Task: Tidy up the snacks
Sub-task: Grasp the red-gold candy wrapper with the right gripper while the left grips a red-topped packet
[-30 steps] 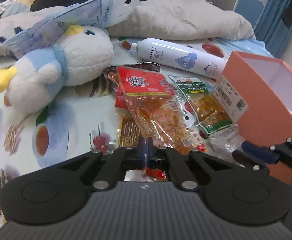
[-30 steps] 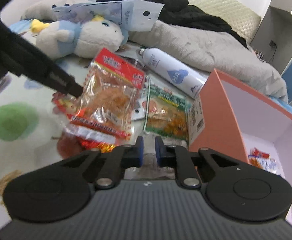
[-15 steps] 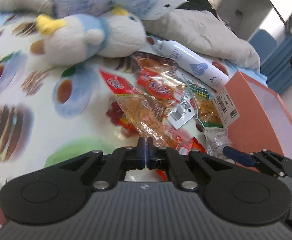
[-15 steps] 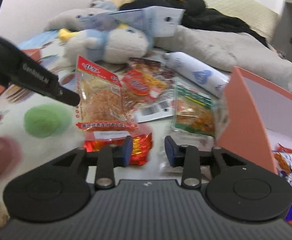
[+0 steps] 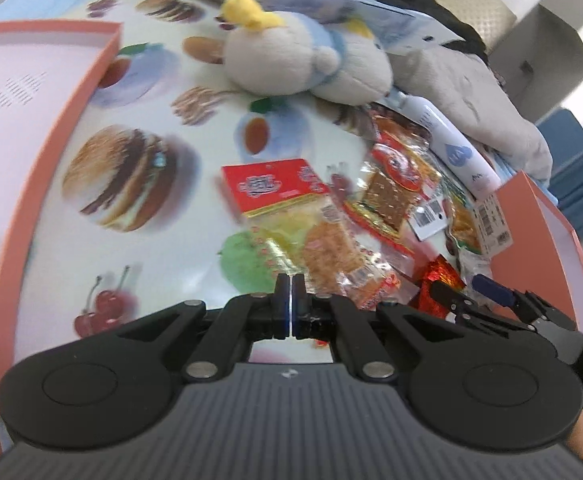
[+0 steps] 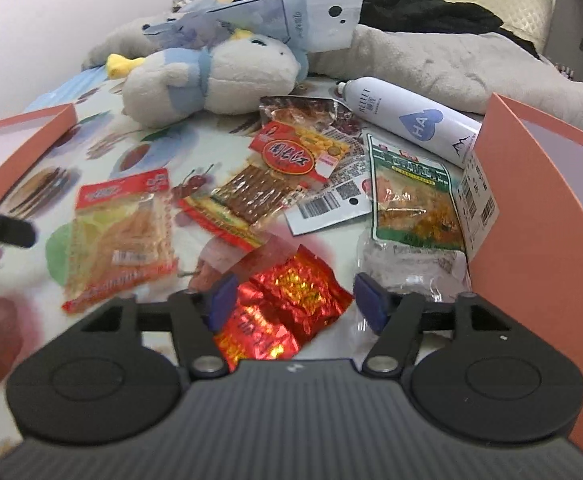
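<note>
Snacks lie scattered on the food-print bedsheet (image 6: pixel 139 148) between the salmon-pink cardboard box (image 6: pixel 531 208) and its shallow lid (image 5: pixel 51 128). Largest, the clear red-topped packet of dried strips (image 5: pixel 307 236) looks light, floppy and slippery; the left gripper (image 5: pixel 289 292), jaws pressed together, seems to pinch its lower seam, though the contact is hidden. Smallest, the crinkly red foil pouch (image 6: pixel 287 300) sits between the right gripper's (image 6: pixel 291 300) wide-spread, empty fingers; best taken across its middle. Motion blurs the labels.
</note>
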A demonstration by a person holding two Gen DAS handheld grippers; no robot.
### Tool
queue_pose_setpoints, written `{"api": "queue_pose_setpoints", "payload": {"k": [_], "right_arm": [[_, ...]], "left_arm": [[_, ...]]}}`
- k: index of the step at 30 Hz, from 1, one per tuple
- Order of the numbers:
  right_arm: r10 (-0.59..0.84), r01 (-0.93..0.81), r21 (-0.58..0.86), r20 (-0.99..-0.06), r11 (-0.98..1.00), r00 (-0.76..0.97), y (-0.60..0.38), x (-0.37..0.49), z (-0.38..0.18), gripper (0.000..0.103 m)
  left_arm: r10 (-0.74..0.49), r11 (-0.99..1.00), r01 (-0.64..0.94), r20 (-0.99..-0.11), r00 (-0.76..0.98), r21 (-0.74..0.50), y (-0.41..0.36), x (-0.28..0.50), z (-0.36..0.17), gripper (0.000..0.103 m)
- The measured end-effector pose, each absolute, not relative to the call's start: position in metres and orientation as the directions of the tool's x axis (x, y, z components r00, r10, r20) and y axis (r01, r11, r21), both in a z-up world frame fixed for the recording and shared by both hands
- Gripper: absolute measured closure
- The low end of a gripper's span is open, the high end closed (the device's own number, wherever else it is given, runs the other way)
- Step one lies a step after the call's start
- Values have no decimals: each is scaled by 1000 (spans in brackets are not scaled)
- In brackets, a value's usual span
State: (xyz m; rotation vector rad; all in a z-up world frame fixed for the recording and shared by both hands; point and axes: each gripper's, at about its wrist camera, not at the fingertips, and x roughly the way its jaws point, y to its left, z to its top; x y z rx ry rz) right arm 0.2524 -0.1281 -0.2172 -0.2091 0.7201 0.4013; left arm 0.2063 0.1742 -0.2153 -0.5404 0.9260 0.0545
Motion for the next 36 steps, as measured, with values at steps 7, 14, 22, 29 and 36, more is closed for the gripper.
{"api": "queue_pose_setpoints", "payload": {"k": [7, 14, 22, 29, 36], "right_arm": [[288, -443, -37, -711, 896, 641, -126, 256, -230, 49], [323, -492, -40, -708, 870, 629, -124, 244, -229, 68], [428, -588, 14, -700, 809, 572, -114, 233, -229, 70], [451, -643, -22, -695, 766, 561, -105, 218, -231, 71], [449, -669, -53, -701, 741, 554, -109, 210, -229, 71]], "left_arm": [[-144, 897, -247, -770, 621, -366, 160, 218, -214, 49], [-160, 880, -278, -790, 592, -386, 148, 240, -234, 23], [-143, 896, -276, -815, 562, -348, 136, 261, -241, 4], [-72, 930, -276, -858, 508, -241, 111, 282, -243, 0], [33, 951, -291, -901, 432, -104, 89, 304, -248, 0]]}}
